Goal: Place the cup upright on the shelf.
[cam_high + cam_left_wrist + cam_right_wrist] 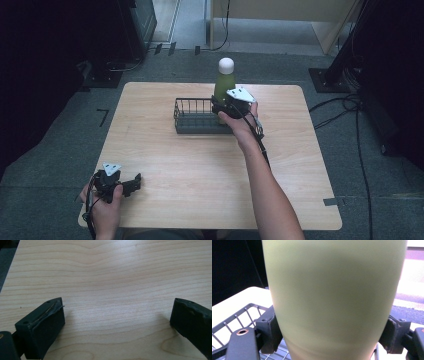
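Clamping a tall green bottle with a white rounded cap [225,80], the right hand-held gripper [222,106] sits at the right end of a dark wire basket [192,116] on a pale wooden bench [200,165]. In the right gripper view the green bottle [334,297] stands upright between the two black jaws, whose pads press on its sides low down, with the dark wire basket [234,322] just below and to the left. Whether the bottle's base rests in the basket or hangs just above it cannot be told.

From the high view, the basket lies in the far half of the bench, a little left of centre at its near wall, well apart from every edge. The bottle rises at the basket's right end, with bare bench to its right up to the right edge.

The left hand-held gripper [131,184] rests near the bench's near-left corner, close to the near edge. In the left gripper view its jaws stand wide apart over bare wood [112,290], with nothing between them, and the bench's left edge shows at the upper left of that view.

Between the two grippers a broad stretch of wood lies open across the near half of the bench. Grey carpet [60,150] surrounds the bench, with cables [350,107] trailing on the floor to the right.
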Available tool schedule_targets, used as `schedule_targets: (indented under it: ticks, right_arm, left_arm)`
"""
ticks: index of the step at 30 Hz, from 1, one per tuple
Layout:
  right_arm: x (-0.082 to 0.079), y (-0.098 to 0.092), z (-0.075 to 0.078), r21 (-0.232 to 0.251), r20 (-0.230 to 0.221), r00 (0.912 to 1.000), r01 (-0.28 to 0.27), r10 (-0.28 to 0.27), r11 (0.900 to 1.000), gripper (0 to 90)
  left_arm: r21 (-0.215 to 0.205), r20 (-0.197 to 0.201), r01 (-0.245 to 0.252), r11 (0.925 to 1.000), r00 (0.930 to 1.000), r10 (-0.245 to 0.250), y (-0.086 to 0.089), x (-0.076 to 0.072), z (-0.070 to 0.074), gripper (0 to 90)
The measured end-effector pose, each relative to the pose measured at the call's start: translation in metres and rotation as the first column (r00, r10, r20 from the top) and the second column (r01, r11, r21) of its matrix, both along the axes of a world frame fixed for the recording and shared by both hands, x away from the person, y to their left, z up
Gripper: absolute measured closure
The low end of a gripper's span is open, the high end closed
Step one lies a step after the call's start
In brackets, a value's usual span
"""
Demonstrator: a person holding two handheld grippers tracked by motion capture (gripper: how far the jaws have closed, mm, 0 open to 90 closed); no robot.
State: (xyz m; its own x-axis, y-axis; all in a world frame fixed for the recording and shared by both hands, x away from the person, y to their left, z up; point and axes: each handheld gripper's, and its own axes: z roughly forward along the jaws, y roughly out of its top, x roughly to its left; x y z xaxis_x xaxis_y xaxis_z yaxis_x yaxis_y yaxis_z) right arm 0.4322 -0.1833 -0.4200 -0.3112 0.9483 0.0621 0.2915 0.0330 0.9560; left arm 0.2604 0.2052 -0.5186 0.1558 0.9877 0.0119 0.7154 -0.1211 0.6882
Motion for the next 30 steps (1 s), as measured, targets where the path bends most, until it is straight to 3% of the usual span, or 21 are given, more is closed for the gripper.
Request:
schedule_targets:
  ticks: [9,13,30]
  right_arm:
    - [-0.0001,0.0000,-0.0007,0.027,-0.005,0.9998,0.019,-0.019,0.999,19.0]
    - [0.0002,-0.0024,0.0009,0.050,-0.032,0.9994,-0.010,0.012,0.999,16.3]
    - [-0.0044,-0.0078,0.0008,0.051,-0.069,0.9972,-0.026,0.030,0.998,12.0]
  left_arm:
    - [0.000,0.000,0.000,1.0000,1.0000,0.000,0.0000,0.0000,0.0000,0.2]
    - [0.001,0.000,0.000,1.0000,1.0000,0.000,0.0000,0.0000,0.0000,0.1]
    - [0.001,0.000,0.002,1.0000,1.0000,-0.002,0.0000,0.0000,0.0000,0.1]
